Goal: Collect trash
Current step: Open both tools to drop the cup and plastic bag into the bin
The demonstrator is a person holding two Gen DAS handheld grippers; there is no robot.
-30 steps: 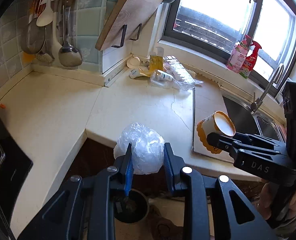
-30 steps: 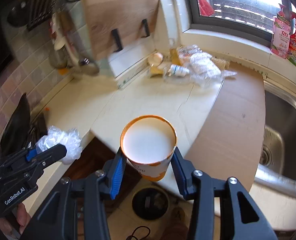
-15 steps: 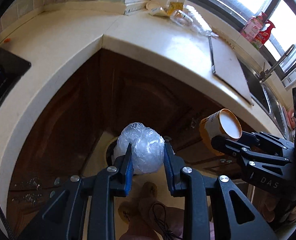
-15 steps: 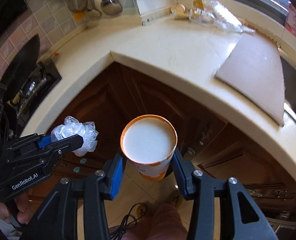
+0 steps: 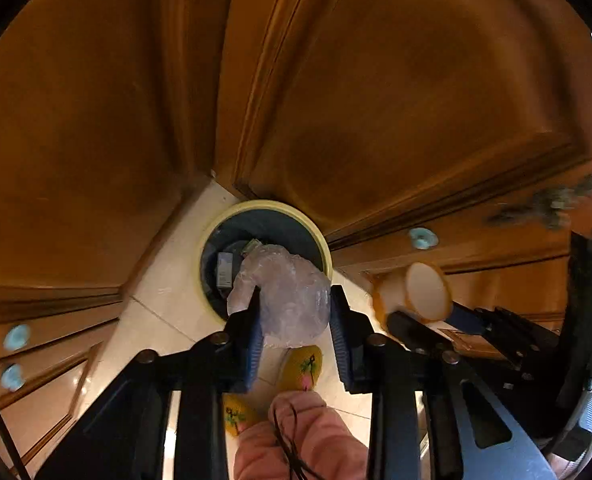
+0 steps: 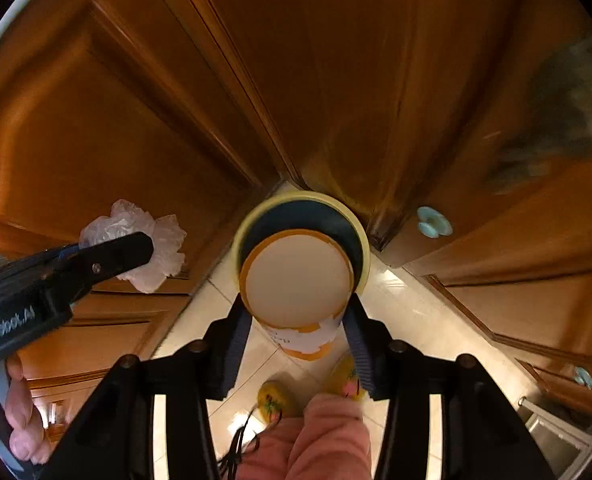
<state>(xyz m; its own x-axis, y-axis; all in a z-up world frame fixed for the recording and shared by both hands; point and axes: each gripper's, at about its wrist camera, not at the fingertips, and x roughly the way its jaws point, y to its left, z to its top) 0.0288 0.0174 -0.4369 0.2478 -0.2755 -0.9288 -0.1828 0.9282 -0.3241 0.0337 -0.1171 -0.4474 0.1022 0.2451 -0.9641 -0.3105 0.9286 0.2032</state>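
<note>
— Plastic wad [image 5: 291,300]: where?
— I see it clamped in my left hand-held gripper [image 5: 296,320], over the bin [image 5: 215,236].
— Cup [image 6: 298,280]?
— Pinched by my right hand-held gripper [image 6: 296,328] above that bin; only the left view shows litter inside.

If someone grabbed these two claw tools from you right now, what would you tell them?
Left gripper: shut on the plastic wad, held above the bin's near edge.
Right gripper: shut on the paper cup, open end facing the camera, lined up over the bin.
Bin: on the floor in the corner between the cabinet doors; some trash already lies inside.
Done: both pieces are carried to the bin.
Left: open each gripper so wad and cup drop in. Whether more trash waits elsewhere cannot be told from these views.
</note>
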